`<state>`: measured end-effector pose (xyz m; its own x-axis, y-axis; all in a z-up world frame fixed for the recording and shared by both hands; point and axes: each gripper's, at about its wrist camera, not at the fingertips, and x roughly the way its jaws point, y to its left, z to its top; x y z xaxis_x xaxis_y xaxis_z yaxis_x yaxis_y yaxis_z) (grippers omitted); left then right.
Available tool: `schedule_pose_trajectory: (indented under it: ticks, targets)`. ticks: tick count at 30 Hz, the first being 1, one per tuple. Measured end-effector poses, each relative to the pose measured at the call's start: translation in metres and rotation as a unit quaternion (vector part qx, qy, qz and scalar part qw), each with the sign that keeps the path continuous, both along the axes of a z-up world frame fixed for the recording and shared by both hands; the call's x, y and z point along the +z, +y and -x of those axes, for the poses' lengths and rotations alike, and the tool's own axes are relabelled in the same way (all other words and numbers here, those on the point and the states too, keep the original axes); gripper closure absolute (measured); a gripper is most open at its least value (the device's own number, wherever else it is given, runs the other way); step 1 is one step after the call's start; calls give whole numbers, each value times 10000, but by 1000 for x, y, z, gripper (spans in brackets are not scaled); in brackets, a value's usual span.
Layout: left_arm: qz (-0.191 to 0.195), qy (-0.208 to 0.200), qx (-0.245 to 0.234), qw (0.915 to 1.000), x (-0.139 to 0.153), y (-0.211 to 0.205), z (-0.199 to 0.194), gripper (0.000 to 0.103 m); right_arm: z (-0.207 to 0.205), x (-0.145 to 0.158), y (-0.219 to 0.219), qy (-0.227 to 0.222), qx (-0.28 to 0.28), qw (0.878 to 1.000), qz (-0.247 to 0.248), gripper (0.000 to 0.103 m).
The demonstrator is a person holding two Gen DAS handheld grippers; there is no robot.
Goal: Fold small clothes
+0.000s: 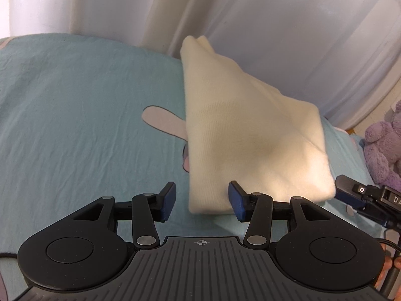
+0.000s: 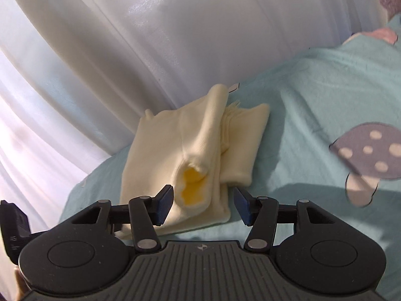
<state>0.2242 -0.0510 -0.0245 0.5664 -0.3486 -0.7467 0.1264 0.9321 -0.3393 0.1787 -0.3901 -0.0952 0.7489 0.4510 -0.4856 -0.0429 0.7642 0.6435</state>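
Both claws stand part open and grip nothing. Our left gripper (image 1: 201, 199) has its blue pads apart, with the near corner of the cream garment (image 1: 250, 135) lying between and beyond them; the right pad sits just at the cloth's near edge, and we cannot tell whether it touches. Our right gripper (image 2: 203, 205) is likewise spread, the folded bundle lying loose between its fingers, not pinched.

That garment (image 2: 195, 155) rests on the teal bedsheet (image 1: 75, 100), towards the far side near the white curtain (image 1: 275, 25), already doubled into a rough rectangle. From the right wrist view we see uneven layers, a frayed edge sticking out and a yellow inner patch showing through an opening.

We judge the fold mostly made and let go. Next we would need to square the stray layers or press the bundle flat, closing on an edge only.

No containers are visible; a purple plush toy (image 1: 383, 150) sits at the far right.
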Motion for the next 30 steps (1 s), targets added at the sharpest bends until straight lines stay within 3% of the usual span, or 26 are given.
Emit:
schedule_pose_trajectory:
  ticks: [4,6,8,9,11,12,13,16,17,20,24,30]
  targets:
    - [9,150,117,9998,-3,-5,3,51,-14,-10,17,157,136,9997,-125,62]
    - [56,191,150,9997,-3,-8,4,51,-23,-15,26,387,94,9992,0,86]
    - [82,223,137,9996,-2,-11,5,50,-30,-19,27,517,64,9986,-48,88]
    - [65,236,135,9996,-3,-12,4,50,-29,-19,23,530,80,9982,-259,90]
    - [-6,232,177,9996,-1,-14,5,51,-23,-21,4,316,148,9901,-1362,90]
    - [-20,195,196,9996,2,-14,7,51,-18,-22,-5,230,96,9854,-1684,91]
    - [-22,158,215,9996,4,-14,9,51,-15,-21,-11,237,-18,9875,-1557,91]
    - [-38,114,309,9994,8,-12,12,50,-17,-20,1,507,-138,9986,33,93]
    - [-65,123,335,9993,8,-11,12,50,-17,-22,8,531,-88,9983,239,93]
    - [-151,184,294,9993,6,-12,8,50,-14,-17,20,446,-131,9976,513,93]
    - [-212,226,163,9994,5,-15,-3,50,-12,-17,25,514,-255,9970,519,92]
    - [-379,77,-88,9992,7,-20,-12,47,-18,-13,41,517,-225,9909,1218,90]
